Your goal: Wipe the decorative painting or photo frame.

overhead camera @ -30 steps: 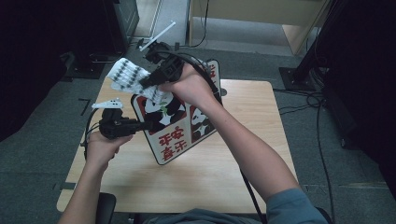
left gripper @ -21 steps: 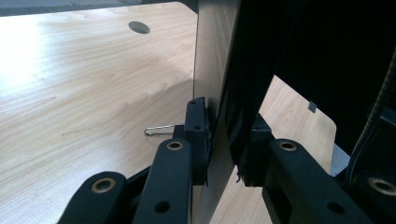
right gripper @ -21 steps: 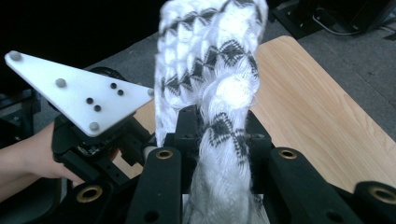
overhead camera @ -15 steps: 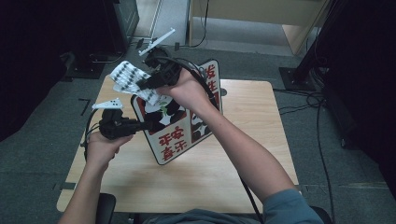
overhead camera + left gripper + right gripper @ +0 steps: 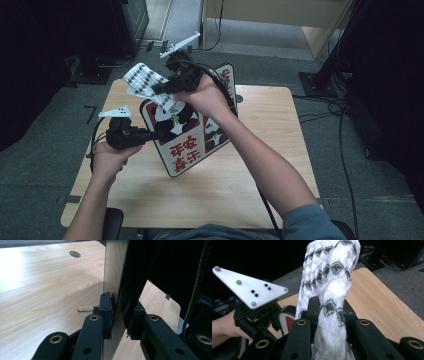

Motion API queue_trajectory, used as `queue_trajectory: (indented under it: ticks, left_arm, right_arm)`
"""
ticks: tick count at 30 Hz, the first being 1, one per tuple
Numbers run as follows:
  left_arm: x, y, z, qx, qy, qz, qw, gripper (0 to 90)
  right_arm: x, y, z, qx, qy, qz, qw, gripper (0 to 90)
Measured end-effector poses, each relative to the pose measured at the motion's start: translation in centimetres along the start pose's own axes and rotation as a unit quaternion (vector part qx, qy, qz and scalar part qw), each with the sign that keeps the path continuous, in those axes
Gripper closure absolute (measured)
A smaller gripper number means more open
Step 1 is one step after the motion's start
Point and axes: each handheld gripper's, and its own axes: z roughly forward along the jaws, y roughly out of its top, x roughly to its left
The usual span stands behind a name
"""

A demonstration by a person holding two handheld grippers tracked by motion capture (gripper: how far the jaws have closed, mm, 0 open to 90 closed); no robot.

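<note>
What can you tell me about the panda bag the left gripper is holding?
The panda bag is a flat, stiff-looking bag printed with black-and-white pandas, red characters and a red border on white. It stands tilted on the wooden table, its lower end resting there. The left gripper is shut on its left edge, pads pressing both faces. The right gripper holds a white-and-grey patterned cloth at its upper end.

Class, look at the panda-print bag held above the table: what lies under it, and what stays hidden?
Under the panda-print bag you see the wooden table and, in the left gripper view, a wire clip lying on it. The tabletop directly beneath the bag is covered, and its inside cannot be seen.
</note>
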Motion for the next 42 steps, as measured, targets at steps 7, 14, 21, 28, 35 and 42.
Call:
queue_trajectory:
  ticks: [7, 14, 21, 28, 35, 42]
  left_arm:
    - [-0.1, -0.1, 0.0, -0.003, 0.003, 0.0, 1.0, 78.0]
    - [-0.2, -0.2, 0.0, -0.003, 0.006, -0.002, 1.0, 78.0]
    - [-0.3, -0.2, 0.0, -0.003, 0.006, -0.003, 1.0, 78.0]
    - [-0.2, -0.2, 0.0, -0.003, 0.005, -0.003, 1.0, 78.0]
    - [-0.2, -0.2, 0.0, -0.002, 0.005, -0.003, 1.0, 78.0]
    - [-0.2, -0.2, 0.0, -0.002, 0.004, -0.004, 1.0, 77.9]
  right_arm:
    - [-0.7, -0.4, -0.6, -0.003, -0.009, 0.005, 0.9999, 76.3]
    - [-1.4, -0.6, -1.1, -0.004, -0.015, 0.01, 0.9998, 76.3]
    - [-2.1, -0.9, -1.6, -0.006, -0.018, 0.016, 0.9997, 76.4]
    - [-2.7, -1.2, -2.0, -0.011, -0.02, 0.02, 0.9995, 76.4]
    - [-3.4, -1.5, -2.3, -0.017, -0.021, 0.022, 0.9994, 76.4]
    - [-3.9, -1.8, -2.7, -0.022, -0.025, 0.026, 0.9991, 76.3]
